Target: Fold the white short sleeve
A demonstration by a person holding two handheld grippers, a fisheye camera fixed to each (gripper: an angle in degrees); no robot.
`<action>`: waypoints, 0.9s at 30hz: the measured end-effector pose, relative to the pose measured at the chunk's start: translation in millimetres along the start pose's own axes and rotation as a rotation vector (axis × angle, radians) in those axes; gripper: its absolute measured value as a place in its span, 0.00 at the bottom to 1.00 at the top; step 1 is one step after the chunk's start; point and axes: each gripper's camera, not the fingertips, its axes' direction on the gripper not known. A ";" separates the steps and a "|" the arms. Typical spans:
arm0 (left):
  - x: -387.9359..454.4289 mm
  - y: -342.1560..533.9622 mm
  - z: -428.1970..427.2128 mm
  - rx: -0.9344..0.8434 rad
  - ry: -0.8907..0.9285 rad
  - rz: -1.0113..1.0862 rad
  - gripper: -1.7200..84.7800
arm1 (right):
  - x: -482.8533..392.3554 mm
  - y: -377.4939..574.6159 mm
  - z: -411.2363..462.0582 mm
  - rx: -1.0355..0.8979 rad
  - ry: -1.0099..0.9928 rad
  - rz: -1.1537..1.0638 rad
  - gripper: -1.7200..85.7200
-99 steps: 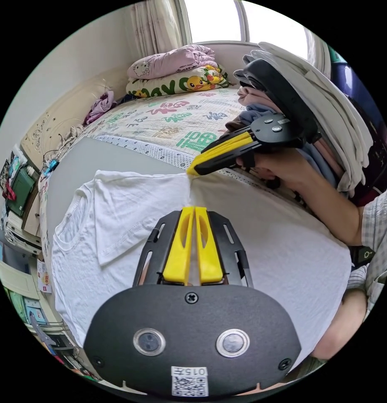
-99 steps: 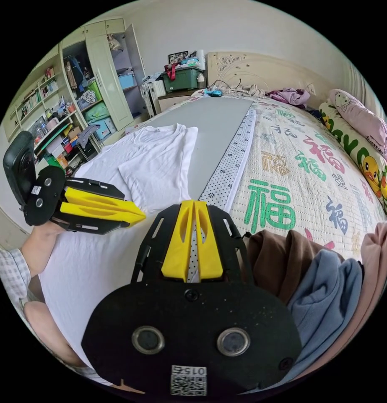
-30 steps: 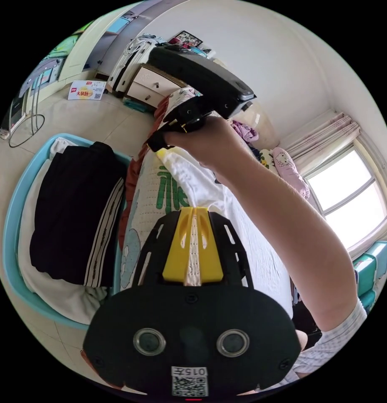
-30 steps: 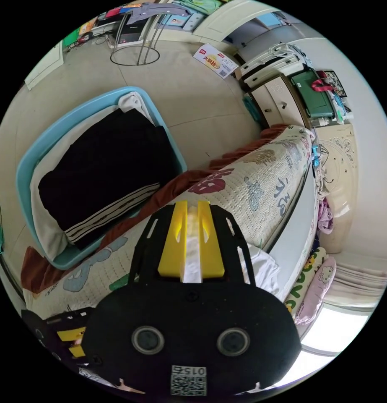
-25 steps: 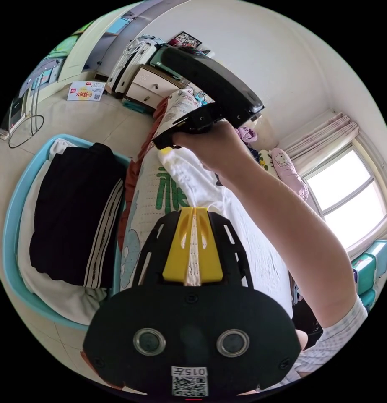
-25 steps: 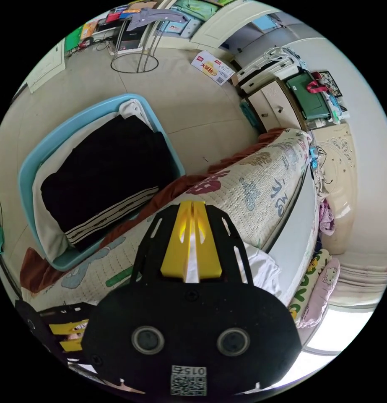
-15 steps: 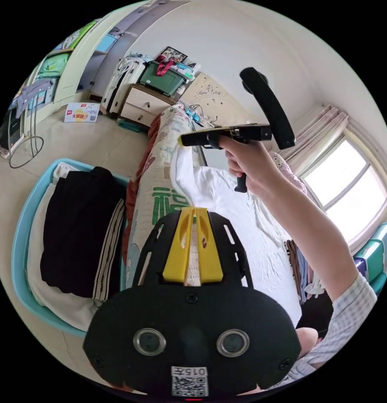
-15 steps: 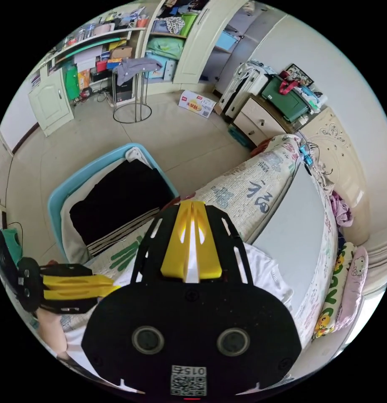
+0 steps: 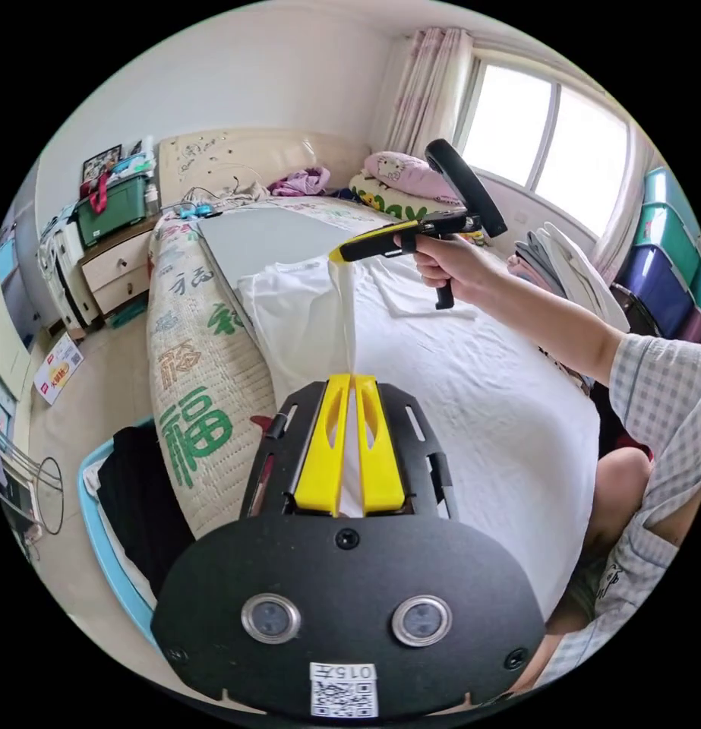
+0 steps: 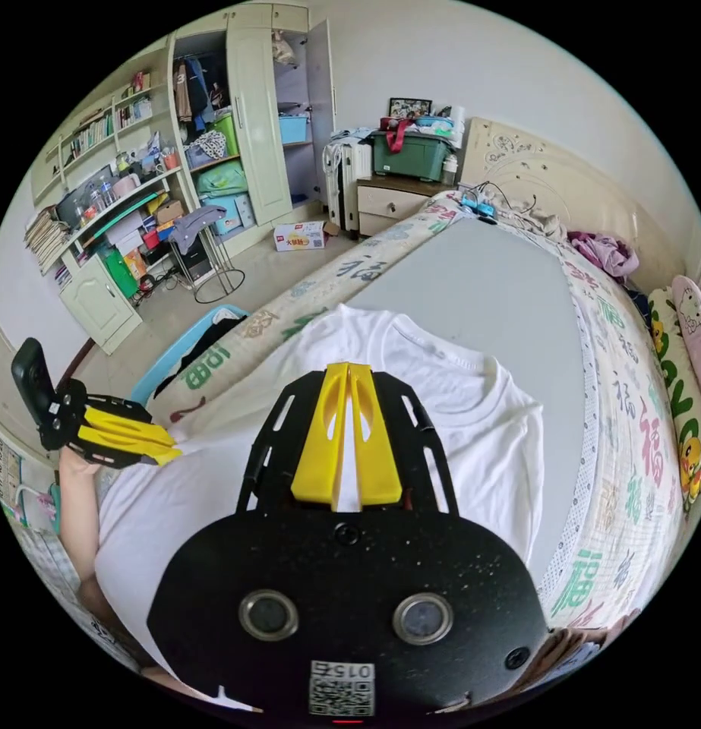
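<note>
Clamped on a strip of white cloth, my left claw (image 9: 348,380) holds one edge of the white short sleeve shirt (image 9: 456,387), its yellow jaws pressed together with the fabric running up out of the tips. From there the raised fold stretches taut to my right claw (image 9: 336,257), which pinches the far end of the same edge above the bed (image 9: 191,364); my right hand (image 9: 449,266) grips its black handle, my checked sleeve (image 9: 661,410) at the frame's edge.

Seen from the right gripper view, my right claw (image 10: 348,370) has its jaws together, white cloth showing between them, while the left claw (image 10: 164,453) sits low at the side, near the shirt's edge, its yellow jaws close together. Below both, the rest of the shirt lies spread on a grey mat (image 10: 479,296) that covers part of the patterned bedspread (image 10: 639,440), the collar (image 10: 434,342) pointing toward the headboard (image 10: 547,175).

Beside the bed on the floor stands a light blue basket (image 9: 99,531) with dark clothing inside. Folded clothes (image 9: 563,273) are stacked at the bed's far side, and pillows (image 9: 403,171) lie under the window (image 9: 547,144). A green storage box (image 10: 411,156) tops the bedside cabinet (image 10: 388,201), with a wardrobe (image 10: 259,114) and cluttered shelves (image 10: 99,175) beyond.
</note>
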 end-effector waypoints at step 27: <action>78.9 -23.7 75.8 -0.095 -0.092 0.000 0.09 | -26.3 -75.2 -208.8 -0.071 -0.207 -0.079 0.13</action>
